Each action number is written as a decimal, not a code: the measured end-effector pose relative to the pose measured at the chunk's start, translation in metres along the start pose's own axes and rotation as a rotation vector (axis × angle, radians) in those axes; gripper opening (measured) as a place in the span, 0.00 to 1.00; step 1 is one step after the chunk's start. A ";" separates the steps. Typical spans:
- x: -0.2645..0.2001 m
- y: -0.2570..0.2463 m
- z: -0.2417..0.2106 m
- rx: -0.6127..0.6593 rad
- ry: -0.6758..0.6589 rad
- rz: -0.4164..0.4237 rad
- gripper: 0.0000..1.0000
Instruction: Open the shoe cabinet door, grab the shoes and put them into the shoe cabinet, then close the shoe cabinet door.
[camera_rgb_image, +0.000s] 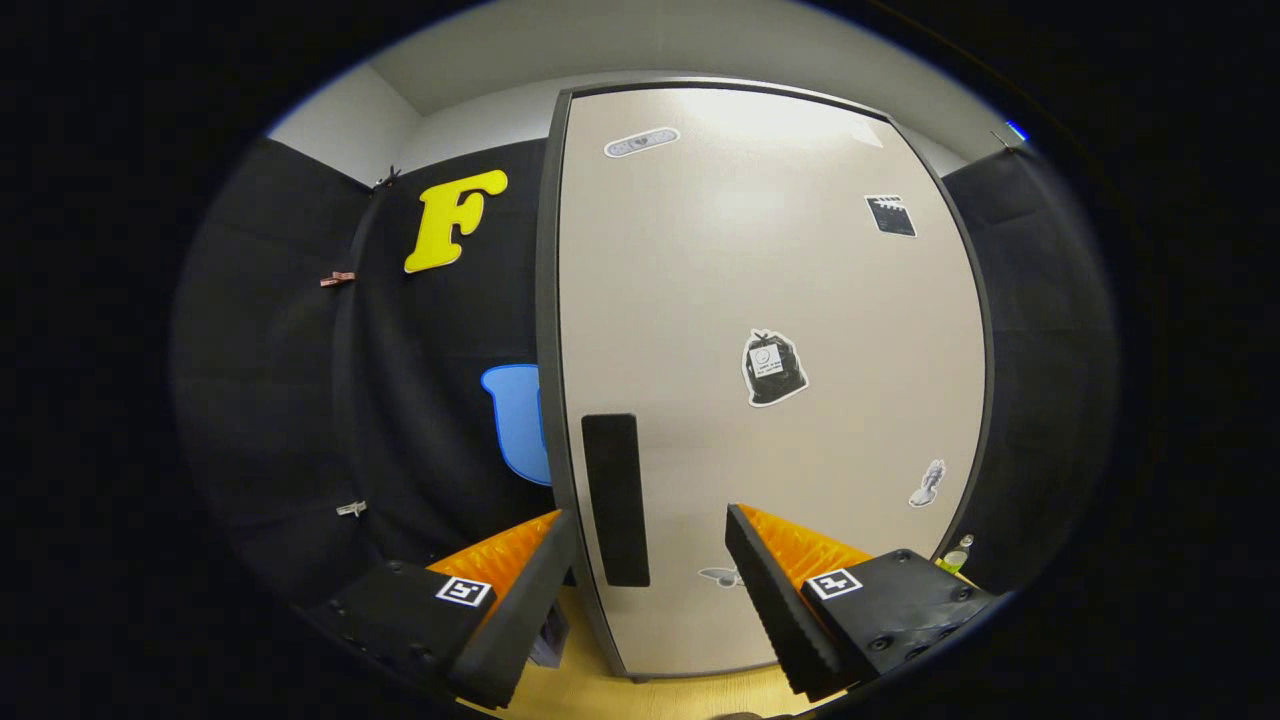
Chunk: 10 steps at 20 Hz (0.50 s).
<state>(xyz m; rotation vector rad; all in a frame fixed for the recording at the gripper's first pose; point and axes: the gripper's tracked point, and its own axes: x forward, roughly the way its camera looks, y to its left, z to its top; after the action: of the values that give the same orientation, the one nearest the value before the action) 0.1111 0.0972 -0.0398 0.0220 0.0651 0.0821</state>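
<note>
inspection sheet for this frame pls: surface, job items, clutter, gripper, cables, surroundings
Surface: light wood floor under the cabinet and the fingers.
Job's things: shoe cabinet door closed, beige, dark-edged; its black handle is upright near the left edge. Shoes: nothing seen.
Clutter: stickers on the door, among them a black bag-shaped sticker; a small green-capped bottle on the floor by the door's right edge.
Grippers: gripper open, holding nothing; the handle lies between the fingers and just beyond them, nearer the left one. Contact cannot be told.
Cables: nothing seen.
Surroundings: black cloth wall on both sides of the cabinet, with small clips on it; pale wall above.
</note>
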 end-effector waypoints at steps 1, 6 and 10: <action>-0.001 0.000 0.000 -0.001 -0.001 0.002 0.98; -0.005 0.003 0.004 0.004 -0.012 0.009 0.98; 0.007 0.007 -0.003 0.005 0.004 0.006 0.98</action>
<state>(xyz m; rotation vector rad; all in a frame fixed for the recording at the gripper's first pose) 0.1168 0.1053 -0.0432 0.0273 0.0695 0.0879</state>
